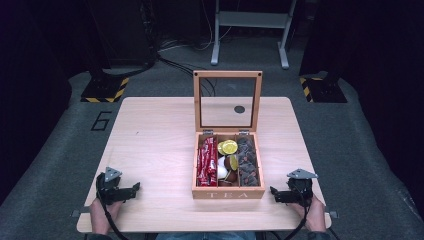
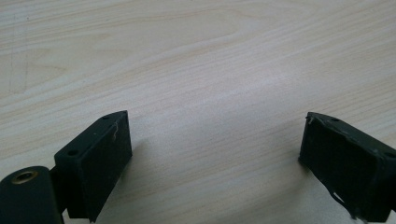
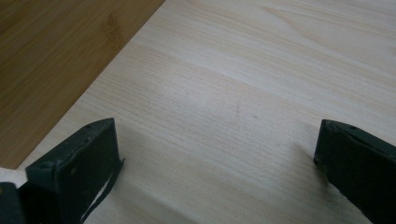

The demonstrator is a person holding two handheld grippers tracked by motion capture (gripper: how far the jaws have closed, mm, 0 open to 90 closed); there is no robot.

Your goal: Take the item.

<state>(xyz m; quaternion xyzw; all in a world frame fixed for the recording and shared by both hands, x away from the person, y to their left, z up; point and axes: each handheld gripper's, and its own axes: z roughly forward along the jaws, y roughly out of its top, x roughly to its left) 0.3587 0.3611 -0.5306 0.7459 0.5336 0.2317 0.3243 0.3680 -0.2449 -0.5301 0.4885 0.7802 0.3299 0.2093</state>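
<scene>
Pale wooden table (image 1: 150, 150) on a grey carpeted floor, dark room, nothing really started yet imo. Left gripper (image 2: 212, 154) has its jaws spread wide over bare wood, nothing between them; right gripper (image 3: 217, 161) is the same, released and empty. Both rest near the table's front edge, one toward each front corner. Between them, close to the right one, sits the open wooden tea box (image 1: 228, 192), glass lid up, with red packets (image 1: 205, 161), gold pods (image 1: 228, 147) and dark sachets (image 1: 247, 162) all untouched.
</scene>
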